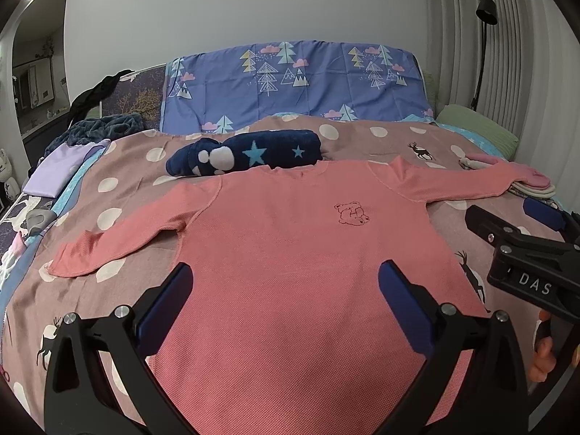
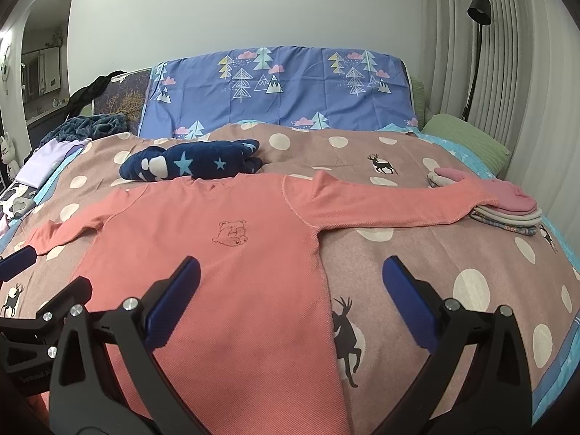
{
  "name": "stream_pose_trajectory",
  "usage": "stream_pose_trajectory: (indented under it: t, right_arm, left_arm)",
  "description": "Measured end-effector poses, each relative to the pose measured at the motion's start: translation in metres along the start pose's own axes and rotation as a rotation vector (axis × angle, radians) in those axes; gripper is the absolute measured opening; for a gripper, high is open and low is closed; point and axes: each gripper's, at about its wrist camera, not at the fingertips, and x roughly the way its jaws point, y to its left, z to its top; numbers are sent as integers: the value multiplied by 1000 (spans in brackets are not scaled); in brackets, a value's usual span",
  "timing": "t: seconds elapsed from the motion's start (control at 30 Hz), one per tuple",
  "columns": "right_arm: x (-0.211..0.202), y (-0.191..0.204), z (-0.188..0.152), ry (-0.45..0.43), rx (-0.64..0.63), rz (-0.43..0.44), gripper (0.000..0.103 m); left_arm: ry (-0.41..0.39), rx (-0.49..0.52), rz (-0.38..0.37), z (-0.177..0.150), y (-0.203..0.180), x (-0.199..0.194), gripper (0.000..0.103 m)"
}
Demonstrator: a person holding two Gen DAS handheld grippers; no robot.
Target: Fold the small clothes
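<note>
Grippers left [image 1: 284,302], right [image 2: 290,299] hover over pink shirt [image 1: 290,253], fingers spread wide, gripping nothing.

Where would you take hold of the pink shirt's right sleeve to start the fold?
Grip the cuff end of the right sleeve, coming from the right with the right tongs. It lies stretched flat, its end resting on the folded stack.

Coral shirt [image 1: 290,253] (bear outline), navy star-print fleece [image 1: 250,152], polka-dot blanket [image 1: 362,137]

Plain white wall [image 2: 253,11], ribbed pale curtain [image 2: 514,72], black floor lamp [image 2: 478,9], arched doorway [image 1: 40,54] at left.
</note>
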Motion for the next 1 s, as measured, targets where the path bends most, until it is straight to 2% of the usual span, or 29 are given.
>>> stream_pose_trajectory:
  t: [1.0]
  right_arm:
    - [11,9,-4,20,-14,2,101]
  left_arm:
    - [8,-14,-26,-8,5,8,102]
